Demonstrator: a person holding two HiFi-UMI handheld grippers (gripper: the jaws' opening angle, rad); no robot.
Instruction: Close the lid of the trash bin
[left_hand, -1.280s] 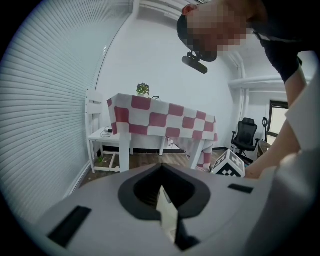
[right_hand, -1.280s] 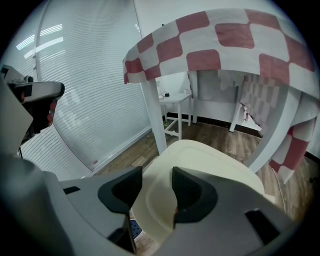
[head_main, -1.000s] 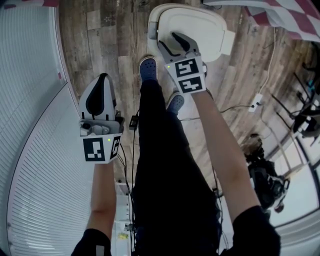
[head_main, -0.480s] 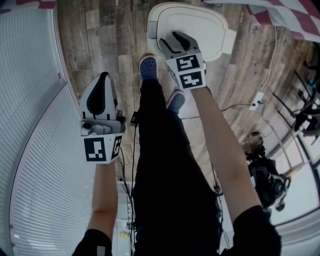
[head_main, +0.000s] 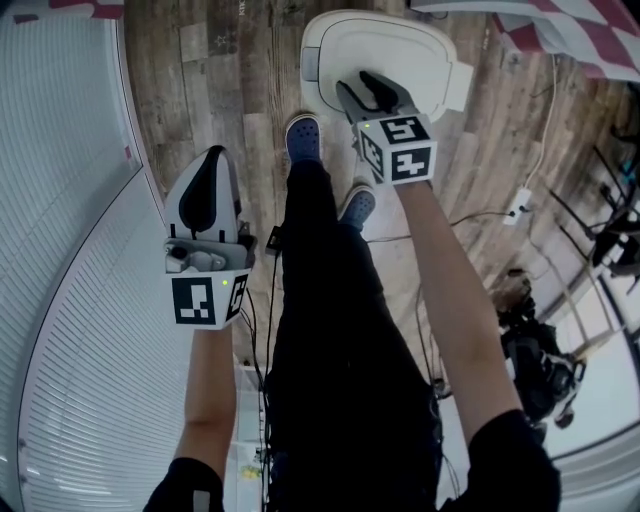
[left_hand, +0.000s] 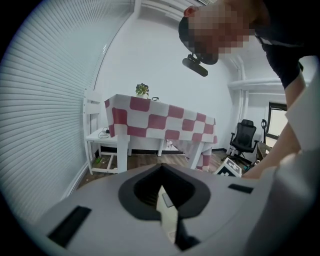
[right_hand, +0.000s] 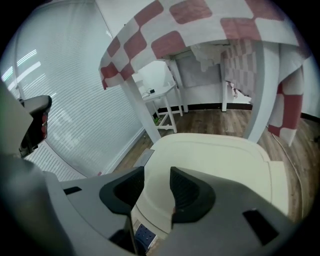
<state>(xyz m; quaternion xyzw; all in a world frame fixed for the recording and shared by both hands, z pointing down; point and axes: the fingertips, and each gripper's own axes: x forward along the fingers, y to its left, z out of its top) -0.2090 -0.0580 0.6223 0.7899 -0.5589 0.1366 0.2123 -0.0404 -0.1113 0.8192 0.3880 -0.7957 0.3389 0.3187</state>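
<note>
Nearest the wearer, the left claw (head_main: 207, 160) hangs beside the dark trouser leg over the wooden floor (head_main: 200, 70); its jaws are together with nothing in them; it sits as it did a second ago.

Past the blue shoes (head_main: 302, 138), the right claw (head_main: 368, 86) stands over the near edge of the trash bin lid (head_main: 400, 45); its jaws are apart and have just been closing a little. Only the lid's rim shows in the gap, and no pad presses on it. Over the last second this claw has rolled on its own axis, turning its marker cube, and has drifted slightly right. Whether its tips touch the lid cannot be told.

The lid lies flat on the cream bin, as in both earlier head views. Judgement: the lid is already down, and the roll reads as settling or coming away, not gripping.

Beyond hangs a red-and-white checked cloth (head_main: 560, 30).
</note>
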